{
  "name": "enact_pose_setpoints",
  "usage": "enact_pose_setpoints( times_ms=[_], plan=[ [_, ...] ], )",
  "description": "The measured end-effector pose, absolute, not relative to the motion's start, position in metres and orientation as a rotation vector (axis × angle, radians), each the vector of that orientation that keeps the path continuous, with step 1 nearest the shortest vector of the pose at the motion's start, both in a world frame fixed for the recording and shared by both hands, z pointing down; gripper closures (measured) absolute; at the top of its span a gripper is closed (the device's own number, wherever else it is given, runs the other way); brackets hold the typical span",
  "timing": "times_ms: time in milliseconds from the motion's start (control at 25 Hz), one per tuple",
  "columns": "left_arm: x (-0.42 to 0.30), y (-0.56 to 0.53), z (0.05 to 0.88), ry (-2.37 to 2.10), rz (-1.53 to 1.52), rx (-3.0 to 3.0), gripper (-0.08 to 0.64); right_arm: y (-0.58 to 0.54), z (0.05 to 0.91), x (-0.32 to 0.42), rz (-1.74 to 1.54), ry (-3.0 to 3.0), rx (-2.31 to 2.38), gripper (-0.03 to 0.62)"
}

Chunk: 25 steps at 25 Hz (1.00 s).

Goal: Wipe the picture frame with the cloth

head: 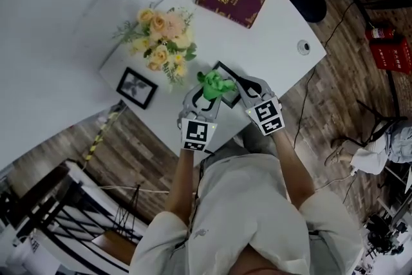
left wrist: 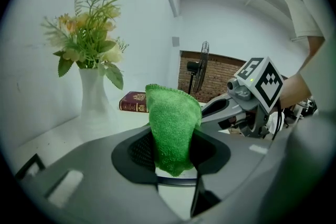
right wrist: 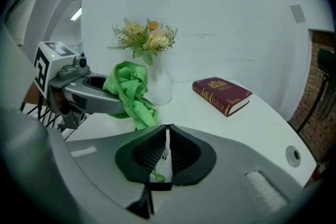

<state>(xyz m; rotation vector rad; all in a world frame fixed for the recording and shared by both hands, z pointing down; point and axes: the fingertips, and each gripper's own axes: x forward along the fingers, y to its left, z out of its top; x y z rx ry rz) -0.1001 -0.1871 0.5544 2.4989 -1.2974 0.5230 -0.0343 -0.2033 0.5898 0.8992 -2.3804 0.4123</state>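
Though I see it edge-on, the frame (right wrist: 164,157) sits right between the fingers of my right gripper (right wrist: 165,150). They stand narrow and pinch its thin edge, so only a pale sliver shows between the pads. In my head view its black rim and white inside poke out just ahead of those fingers, over the near edge of the table (head: 277,35). Whether it rests on the top I cannot tell.

The cloth (left wrist: 173,131), green and folded, stands up out of my left gripper (left wrist: 176,160), whose fingers are closed tight on its lower part. Its loose end is bunched over the frame's left part, between the two grippers' fingertips. I cannot tell whether it touches the frame. The grippers are side by side, tips leaning toward each other, with the left one just left of the frame.

Beyond the left fingers a white vase (left wrist: 94,99) of yellow and peach flowers (head: 161,42) stands on the table. Left of the left fingers, well apart, the other frame (head: 136,87) lies flat near the table's edge. Far beyond the right fingers lies a maroon book (right wrist: 223,94), shut, with a gold crest on its cover. A small round fitting (head: 303,46) is set in the table to the right of the right fingers.
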Motion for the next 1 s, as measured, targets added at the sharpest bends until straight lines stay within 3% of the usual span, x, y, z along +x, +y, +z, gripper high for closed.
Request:
enact_pose_setpoints(
  times_ms=[720,1000],
  plan=[
    [-0.081,-0.213,0.602,-1.166,0.615,2.513,0.391,-0.216,0.656,-0.045,0.433,-2.283,0.785,0.537],
    [-0.070,-0.229,0.614,-1.156,0.645,2.508,0.391,-0.212,0.664,-0.046,0.436,-2.288,0.781,0.578]
  ],
)
